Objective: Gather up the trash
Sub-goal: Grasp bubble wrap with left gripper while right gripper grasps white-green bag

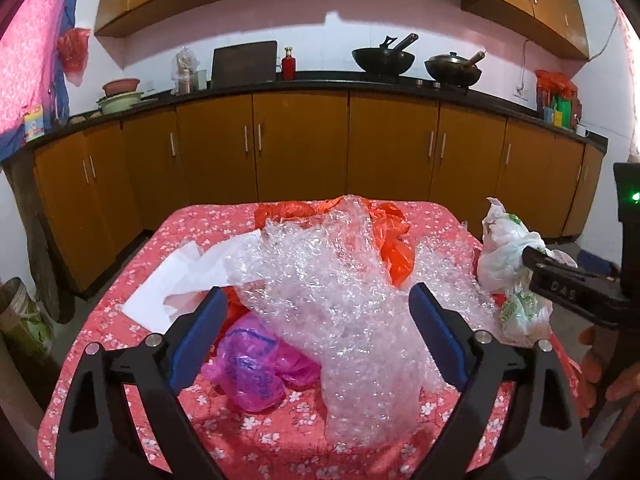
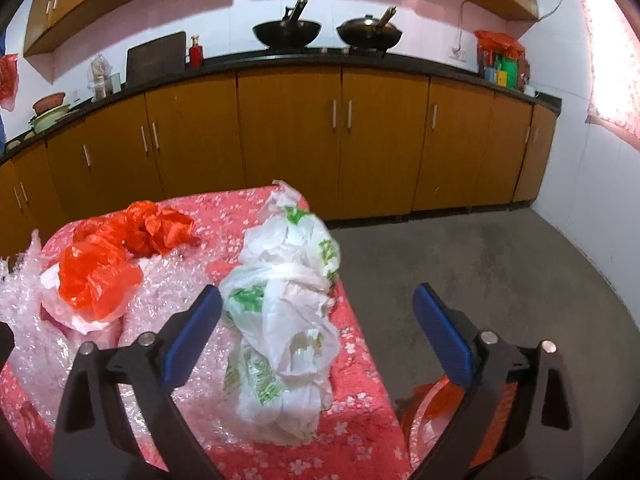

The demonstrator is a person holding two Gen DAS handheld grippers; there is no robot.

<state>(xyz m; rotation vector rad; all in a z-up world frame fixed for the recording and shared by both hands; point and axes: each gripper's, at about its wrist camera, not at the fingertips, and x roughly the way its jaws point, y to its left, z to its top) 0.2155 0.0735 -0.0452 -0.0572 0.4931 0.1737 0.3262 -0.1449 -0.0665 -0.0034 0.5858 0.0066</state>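
Note:
A table under a red flowered cloth (image 1: 280,452) holds a heap of trash. Crumpled clear bubble wrap (image 1: 320,272) is the largest piece, with a pink bag (image 1: 252,372), an orange-red bag (image 1: 396,248) and white paper (image 1: 180,276) around it. My left gripper (image 1: 318,296) is open, its blue pads on either side of the bubble wrap without pressing it. A white bag with green print (image 2: 280,320) lies at the table's right edge. My right gripper (image 2: 317,294) is open over it, the left pad close beside the bag. Orange-red bags (image 2: 100,276) lie further left.
Brown cabinets (image 1: 300,148) under a dark counter with two woks (image 1: 382,60) run along the back wall. Grey floor (image 2: 480,260) lies right of the table. An orange-lined container (image 2: 432,404) sits low beside the table's right corner. A bin (image 1: 20,312) stands at the far left.

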